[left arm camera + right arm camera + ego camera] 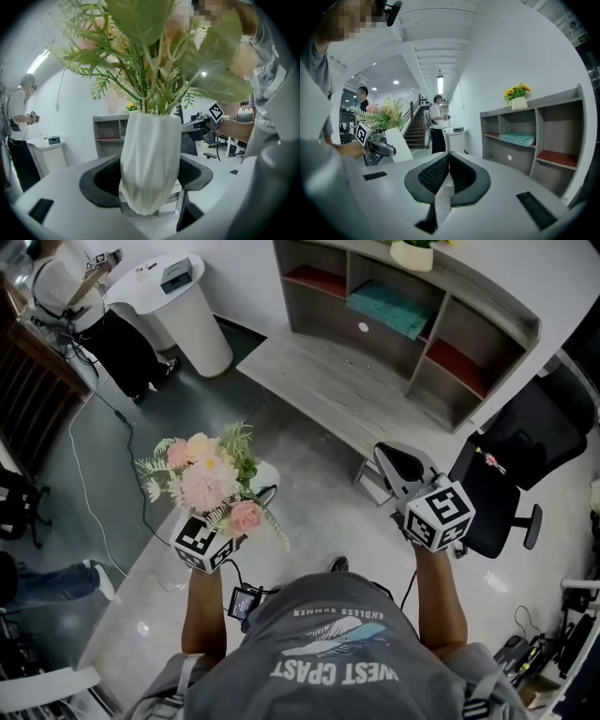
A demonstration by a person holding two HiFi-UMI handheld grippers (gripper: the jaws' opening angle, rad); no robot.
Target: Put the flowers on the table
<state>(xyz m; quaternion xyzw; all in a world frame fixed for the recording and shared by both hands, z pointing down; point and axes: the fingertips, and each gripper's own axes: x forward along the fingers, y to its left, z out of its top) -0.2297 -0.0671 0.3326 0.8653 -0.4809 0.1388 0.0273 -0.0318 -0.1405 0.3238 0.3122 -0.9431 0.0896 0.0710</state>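
Grey floor (187, 399) spreads under the person. Pink and cream flowers (208, 474) with green leaves stand in a white vase (150, 154), held up off the floor at 9 o'clock in the head view. The left claw (149, 178) clamps the vase's lower body, one pad on each side. At 3 o'clock from the flowers, the right claw (447, 174) is pressed together on nothing. A low grey tabletop (319, 381) lies at 12 o'clock, with a shelf unit (412, 310) behind it and a black chair (511, 460) at 3 o'clock.
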